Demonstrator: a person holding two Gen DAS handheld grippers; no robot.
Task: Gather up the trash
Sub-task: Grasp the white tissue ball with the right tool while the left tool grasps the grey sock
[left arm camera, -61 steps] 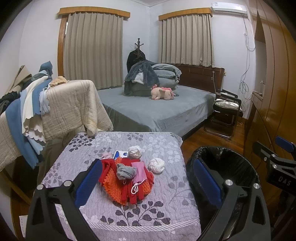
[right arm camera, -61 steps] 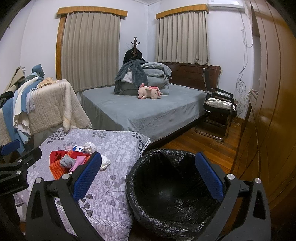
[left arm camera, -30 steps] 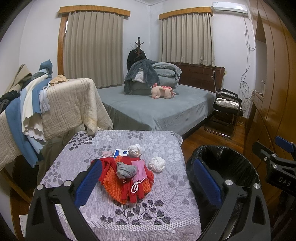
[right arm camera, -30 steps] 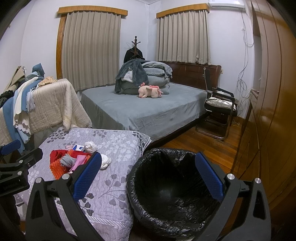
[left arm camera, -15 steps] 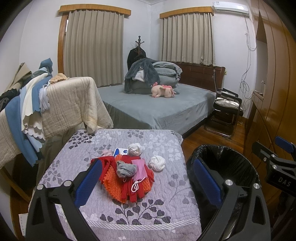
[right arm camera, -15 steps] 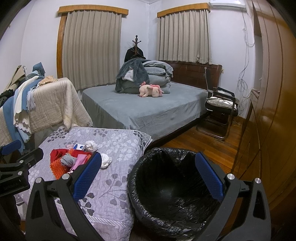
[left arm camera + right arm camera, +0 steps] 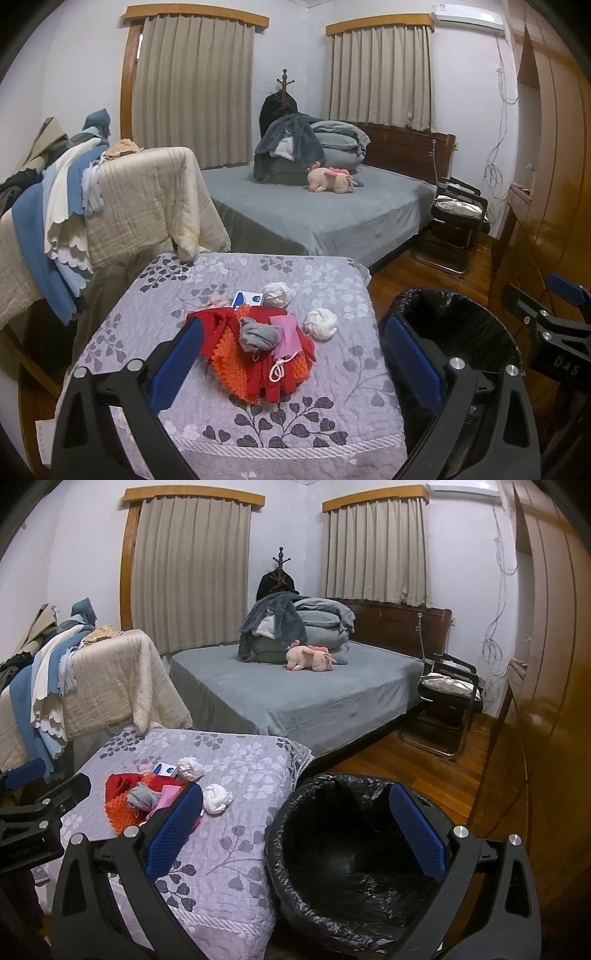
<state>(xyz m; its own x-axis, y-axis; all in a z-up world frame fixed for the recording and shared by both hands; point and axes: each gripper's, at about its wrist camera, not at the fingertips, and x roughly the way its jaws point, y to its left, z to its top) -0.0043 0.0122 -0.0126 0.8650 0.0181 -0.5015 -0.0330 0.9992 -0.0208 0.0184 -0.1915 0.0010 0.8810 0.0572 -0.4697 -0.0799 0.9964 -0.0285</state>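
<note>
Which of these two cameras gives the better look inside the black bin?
The right wrist view: the bin sits almost centred between the open right gripper, showing its black liner and inside. The left wrist view catches only part of the bin at the right, behind a finger.

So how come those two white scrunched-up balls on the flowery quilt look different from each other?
The far white ball looks partly greyish and lies right beside the blue-and-white packet, at the back edge of the red cloth pile. The near white ball is cleaner white, lies apart on the bare quilt, and is closer to the black-lined bin. Both are crumpled wads of similar size, lying loose.
</note>
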